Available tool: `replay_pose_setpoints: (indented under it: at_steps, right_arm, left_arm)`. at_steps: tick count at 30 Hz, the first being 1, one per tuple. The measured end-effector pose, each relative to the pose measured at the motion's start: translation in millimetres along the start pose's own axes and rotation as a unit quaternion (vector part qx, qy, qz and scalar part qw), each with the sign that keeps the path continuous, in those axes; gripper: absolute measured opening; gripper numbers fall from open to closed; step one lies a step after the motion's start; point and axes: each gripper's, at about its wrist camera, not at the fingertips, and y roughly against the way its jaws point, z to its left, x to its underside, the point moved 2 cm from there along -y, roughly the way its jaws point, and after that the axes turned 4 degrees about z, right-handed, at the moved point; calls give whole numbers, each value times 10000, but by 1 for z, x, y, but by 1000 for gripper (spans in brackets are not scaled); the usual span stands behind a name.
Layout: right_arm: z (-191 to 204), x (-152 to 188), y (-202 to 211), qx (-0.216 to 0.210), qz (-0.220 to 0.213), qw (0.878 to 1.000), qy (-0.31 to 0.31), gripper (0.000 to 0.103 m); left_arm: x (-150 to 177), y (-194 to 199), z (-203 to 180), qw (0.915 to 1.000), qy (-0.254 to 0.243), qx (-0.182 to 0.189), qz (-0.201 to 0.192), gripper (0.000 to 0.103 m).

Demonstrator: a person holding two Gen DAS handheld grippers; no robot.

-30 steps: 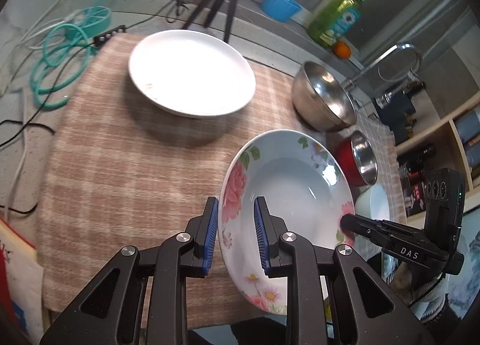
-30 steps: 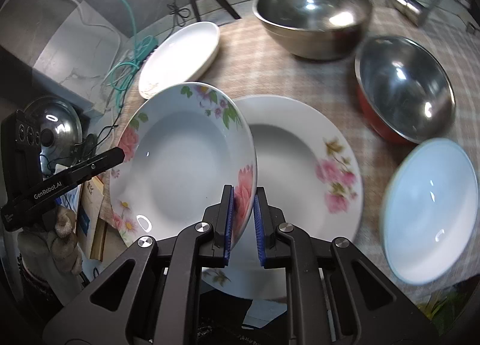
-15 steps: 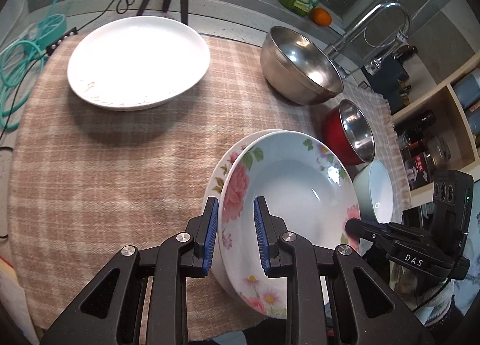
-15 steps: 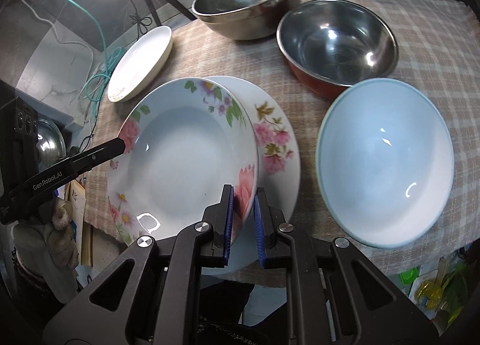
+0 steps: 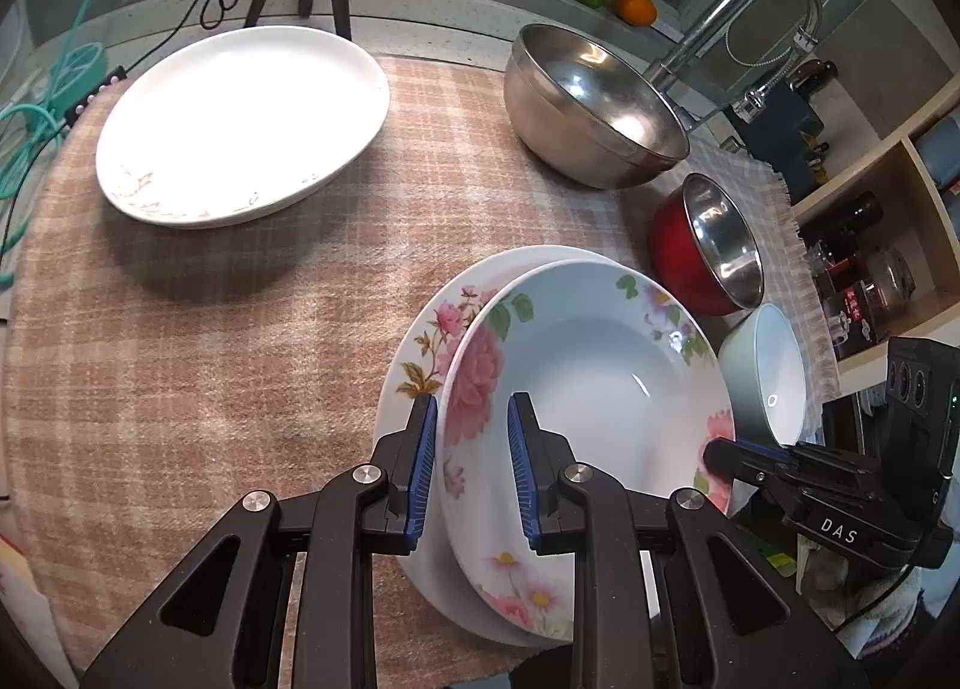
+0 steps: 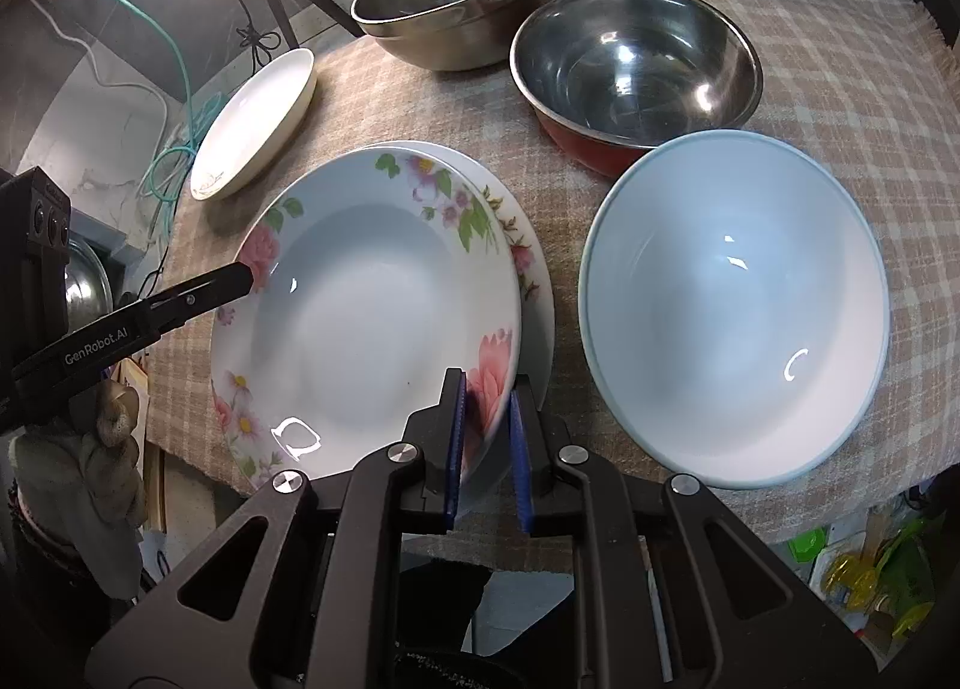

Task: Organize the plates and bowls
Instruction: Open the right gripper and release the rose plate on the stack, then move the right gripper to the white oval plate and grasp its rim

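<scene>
Floral plate (image 5: 600,365) btwn both tongs

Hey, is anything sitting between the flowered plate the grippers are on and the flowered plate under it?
Nothing visible. The upper flowered plate sits directly over the lower flowered plate, nesting slightly off-centre, with the left gripper and right gripper at its opposite rims.

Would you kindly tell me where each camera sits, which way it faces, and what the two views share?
Left wrist: on the left claw, looking along its fingers across the top floral plate toward the faucet; the right claw shows.
Right wrist: on the right claw, facing the same plate; the left claw and a gloved hand show.
Shared: both floral plates, steel bowl, red bowl.
</scene>
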Motion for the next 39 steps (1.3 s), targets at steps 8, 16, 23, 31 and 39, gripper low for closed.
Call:
replay_pose_setpoints:
  at_steps: [8, 16, 23, 31, 39]
  right_arm:
    - [10, -3, -4, 92, 56, 9997, 215, 17]
    - [33, -3, 17, 585, -433, 9942, 793, 52]
    - [45, -12, 30, 307, -578, 9940, 877, 66]
    - [71, -35, 33, -176, -527, 9935, 996, 81]
    - [107, -75, 33, -542, -672, 9908, 1045, 81]
  left_arm:
    - [-6, 7, -4, 9998, -89, 3, -155, 20]
    - [-12, 15, -14, 9992, -218, -68, -331, 21]
    - [-13, 23, -7, 9991, -109, -31, -417, 48]
    - [-14, 32, 29, 9985, 339, -82, -432, 64]
    - [-32, 60, 80, 9945, 611, -361, -774, 64]
